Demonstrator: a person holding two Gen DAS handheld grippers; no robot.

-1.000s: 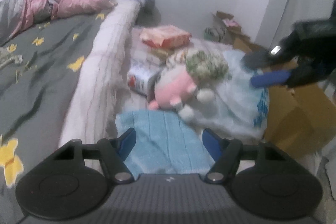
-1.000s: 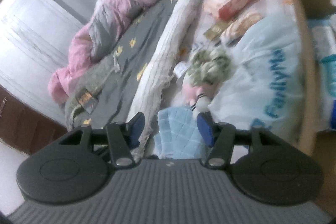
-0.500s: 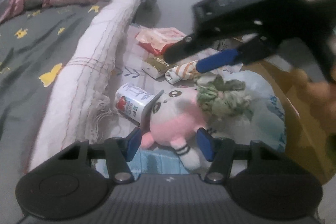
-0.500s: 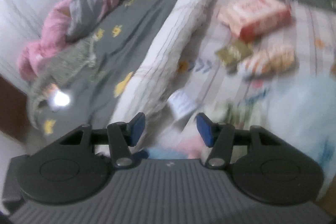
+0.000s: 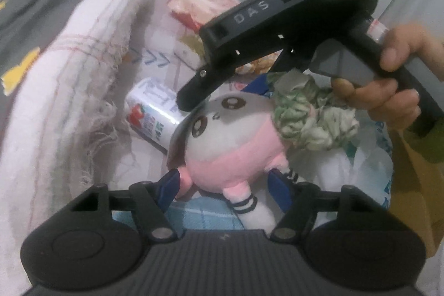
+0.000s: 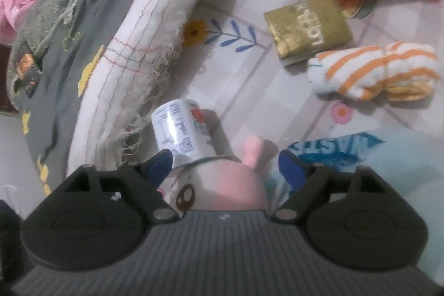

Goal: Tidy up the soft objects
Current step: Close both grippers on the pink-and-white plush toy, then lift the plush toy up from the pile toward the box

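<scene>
Clearly, right gripper (image 5: 222, 99) reads "DAS" above the pink plush (image 5: 236, 138).

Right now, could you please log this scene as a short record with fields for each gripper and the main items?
left gripper: open, fingers on either side of the plush's lower body
right gripper: open, over the plush's head
pink plush toy: lying on the mat, partly on a blue cloth
can: on its side, against the plush
striped towel: rolled, apart from the plush
gold packet: flat on the mat
</scene>
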